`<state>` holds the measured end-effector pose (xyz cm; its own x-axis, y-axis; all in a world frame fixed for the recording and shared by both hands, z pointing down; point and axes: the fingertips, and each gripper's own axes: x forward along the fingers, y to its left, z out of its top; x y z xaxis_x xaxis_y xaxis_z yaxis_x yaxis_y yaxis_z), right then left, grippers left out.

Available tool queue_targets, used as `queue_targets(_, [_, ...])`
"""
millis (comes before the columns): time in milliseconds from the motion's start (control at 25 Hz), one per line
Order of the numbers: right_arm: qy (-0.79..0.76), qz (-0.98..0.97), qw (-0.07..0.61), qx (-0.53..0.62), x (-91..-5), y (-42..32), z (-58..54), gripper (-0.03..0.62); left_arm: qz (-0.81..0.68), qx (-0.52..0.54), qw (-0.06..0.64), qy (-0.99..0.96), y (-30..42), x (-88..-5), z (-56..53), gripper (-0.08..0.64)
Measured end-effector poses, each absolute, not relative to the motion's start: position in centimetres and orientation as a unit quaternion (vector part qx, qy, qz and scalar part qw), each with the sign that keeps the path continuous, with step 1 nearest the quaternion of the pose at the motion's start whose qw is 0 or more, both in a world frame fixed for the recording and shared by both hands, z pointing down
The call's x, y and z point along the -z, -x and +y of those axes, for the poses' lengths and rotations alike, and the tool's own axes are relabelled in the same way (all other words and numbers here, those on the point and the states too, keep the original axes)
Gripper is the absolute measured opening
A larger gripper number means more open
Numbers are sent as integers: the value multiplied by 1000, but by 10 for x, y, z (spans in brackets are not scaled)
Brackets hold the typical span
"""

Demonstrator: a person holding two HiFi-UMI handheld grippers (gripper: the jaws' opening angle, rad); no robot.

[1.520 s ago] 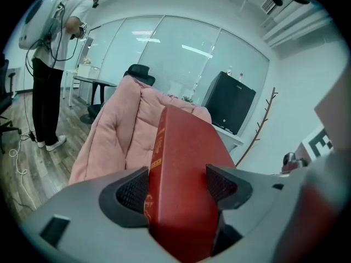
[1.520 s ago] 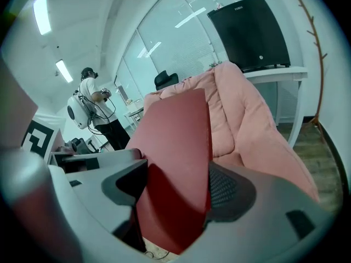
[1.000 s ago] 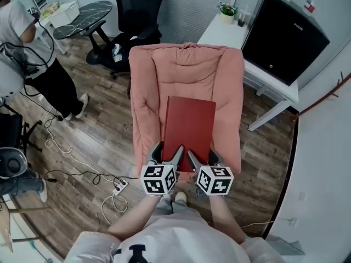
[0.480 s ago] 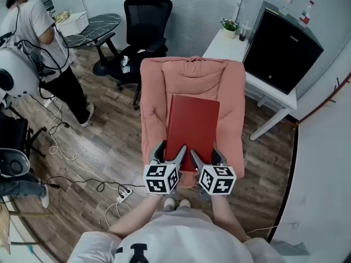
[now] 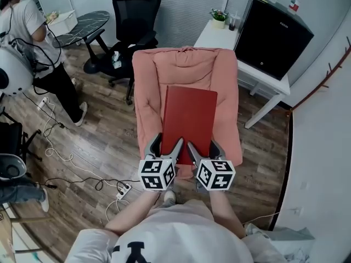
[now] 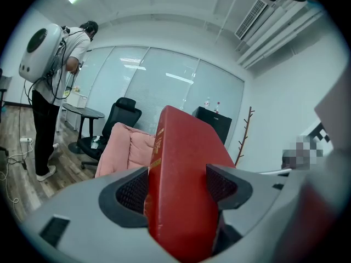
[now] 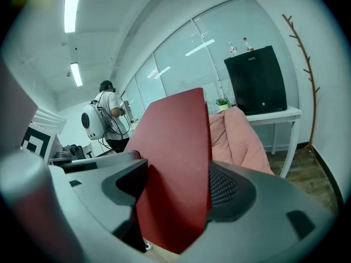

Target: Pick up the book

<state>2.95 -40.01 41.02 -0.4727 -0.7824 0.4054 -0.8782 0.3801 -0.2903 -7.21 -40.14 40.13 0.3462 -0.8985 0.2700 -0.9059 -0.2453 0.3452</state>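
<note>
Gripping the near edge of the book (image 5: 189,114) low in the middle of the head view, we had both tools on it. The left gripper (image 5: 166,148) had its jaws closed on the spine side, and the right gripper (image 5: 203,148) pinched the other near corner. Red board filled each gap in the gripper views. The book sat over the pink armchair (image 5: 225,86) at frame centre; whether its far edge touched the cushion we could not tell. We judged the lift to be the step in hand. The next move called for raising both grippers together, level, so the book would not twist.
</note>
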Motion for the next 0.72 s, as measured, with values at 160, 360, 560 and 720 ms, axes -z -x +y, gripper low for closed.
queue_targets(160, [-505,-828,93,-227,-396,-37,-381,330,-571,0,214,-793,65,-388,-382,321])
queue_targets(360, [-506,-830,90,-217,-385,-52,-344,330,-571,11,205,-795,50,-377,-344,321])
queue_targets(560, [-506,-830,81,-221,-384,-71,-292,330,-573,6,193,-796,30,-374,-292,321])
queue_targets(720, [-503,-832,89,-217,-386,-84,-243,330,-577,14,197,-793,18,-377,-242,321])
